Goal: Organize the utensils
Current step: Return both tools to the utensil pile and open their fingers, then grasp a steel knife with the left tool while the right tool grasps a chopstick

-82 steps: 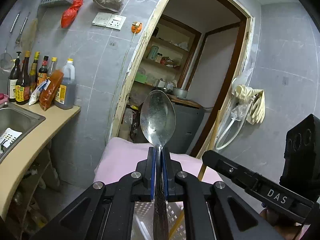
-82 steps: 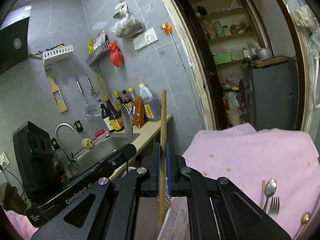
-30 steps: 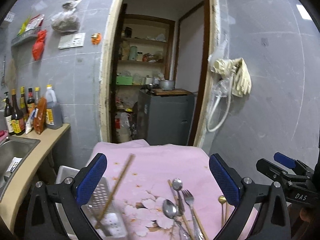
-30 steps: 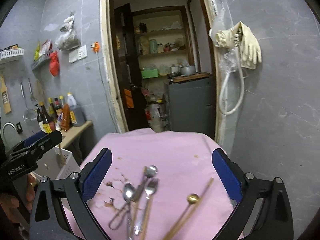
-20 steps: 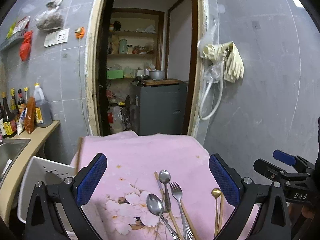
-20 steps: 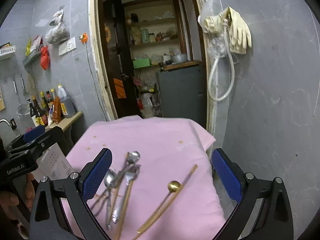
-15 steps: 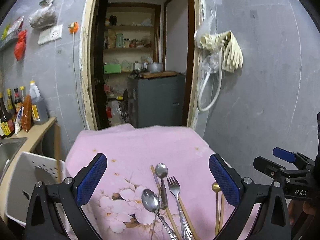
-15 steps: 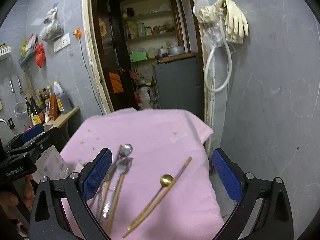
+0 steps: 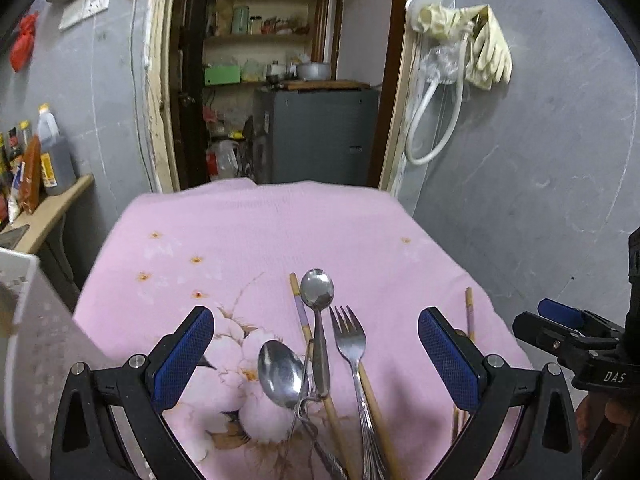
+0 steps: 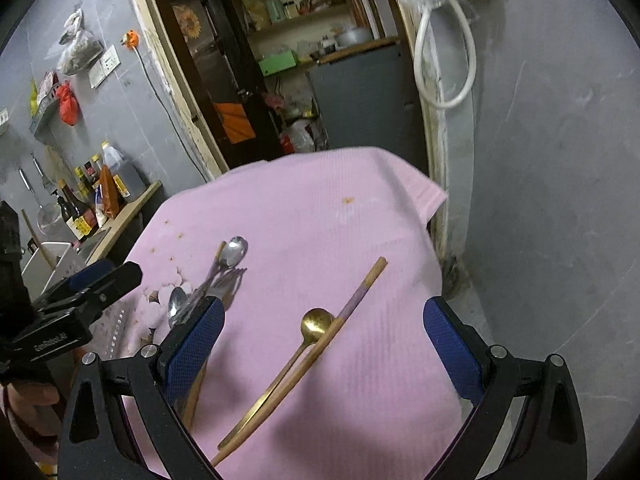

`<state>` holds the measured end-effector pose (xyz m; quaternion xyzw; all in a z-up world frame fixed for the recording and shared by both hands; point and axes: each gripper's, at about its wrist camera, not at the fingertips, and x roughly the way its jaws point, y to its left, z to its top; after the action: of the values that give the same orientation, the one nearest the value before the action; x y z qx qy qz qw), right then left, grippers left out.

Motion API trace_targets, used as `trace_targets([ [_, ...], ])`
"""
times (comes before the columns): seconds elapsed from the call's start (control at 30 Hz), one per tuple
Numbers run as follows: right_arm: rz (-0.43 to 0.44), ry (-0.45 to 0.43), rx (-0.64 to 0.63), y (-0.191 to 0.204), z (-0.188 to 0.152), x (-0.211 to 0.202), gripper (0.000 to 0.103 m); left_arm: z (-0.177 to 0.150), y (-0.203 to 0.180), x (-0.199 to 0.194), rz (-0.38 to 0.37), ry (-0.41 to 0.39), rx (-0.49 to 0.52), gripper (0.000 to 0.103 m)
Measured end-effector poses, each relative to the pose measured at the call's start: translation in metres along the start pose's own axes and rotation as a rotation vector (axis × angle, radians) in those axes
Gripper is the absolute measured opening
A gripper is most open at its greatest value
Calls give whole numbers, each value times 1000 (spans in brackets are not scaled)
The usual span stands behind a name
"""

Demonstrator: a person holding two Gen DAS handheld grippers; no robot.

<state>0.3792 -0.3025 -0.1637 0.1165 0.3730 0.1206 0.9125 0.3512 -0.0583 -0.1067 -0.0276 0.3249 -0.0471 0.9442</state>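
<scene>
Pink-clothed bench (image 9: 280, 232), left gripper (image 9: 316, 356) and right gripper (image 10: 322, 344) now jaws wide and empty, earlier-held spoon and chopstick gone, forks and spoons (image 9: 316, 292) below.

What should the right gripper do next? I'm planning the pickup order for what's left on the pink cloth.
Probably lower the right gripper onto the gold spoon and close. Its jaws are wide open and empty, and the spoon lies between them beside a chopstick, apart from the silver pile. The left gripper, also open, hangs over that pile.
</scene>
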Motion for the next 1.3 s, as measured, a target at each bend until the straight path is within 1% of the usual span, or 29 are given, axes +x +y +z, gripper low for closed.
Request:
trace_targets([
  [0.07, 8, 20, 2, -3, -1, 11, 89, 1, -1, 13, -5, 20, -3, 103],
  [0.2, 24, 63, 24, -8, -2, 35, 80, 4, 1, 38, -21, 54, -20, 103],
  [0.3, 22, 97, 42, -13, -2, 50, 73, 7, 2, 53, -38, 68, -36, 100],
  [0.33, 23, 104, 49, -15, -3, 53, 68, 8, 3, 58, -44, 75, -42, 96],
  [0.37, 21, 111, 56, -16, -3, 57, 65, 10, 4, 65, -53, 84, -47, 92],
  [0.43, 14, 113, 64, -16, -3, 63, 64, 10, 5, 73, -61, 99, -54, 87],
  [0.57, 4, 131, 87, -22, 0, 72, 56, 14, 7, 90, -89, 128, -71, 80],
  [0.8, -20, 121, 60, -17, 5, 80, 55, 20, 5, 116, -109, 182, -70, 70],
  [0.87, -32, 116, 56, -16, 6, 81, 52, 20, 4, 122, -115, 207, -77, 66],
  [1.0, -37, 95, 69, -18, 8, 78, 46, 22, 4, 130, -120, 234, -90, 65],
  [1.03, -37, 89, 75, -20, 9, 77, 43, 22, 4, 132, -117, 243, -91, 63],
  [1.07, -39, 89, 79, -20, 9, 77, 41, 21, 4, 135, -116, 255, -92, 60],
  [1.13, -48, 93, 74, -20, 9, 78, 40, 22, 3, 136, -107, 257, -79, 57],
  [1.2, -46, 95, 84, -21, 10, 78, 40, 21, -2, 136, -81, 265, -40, 55],
  [1.3, -39, 100, 95, -21, 8, 77, 39, 20, -9, 137, -38, 274, 23, 49],
])
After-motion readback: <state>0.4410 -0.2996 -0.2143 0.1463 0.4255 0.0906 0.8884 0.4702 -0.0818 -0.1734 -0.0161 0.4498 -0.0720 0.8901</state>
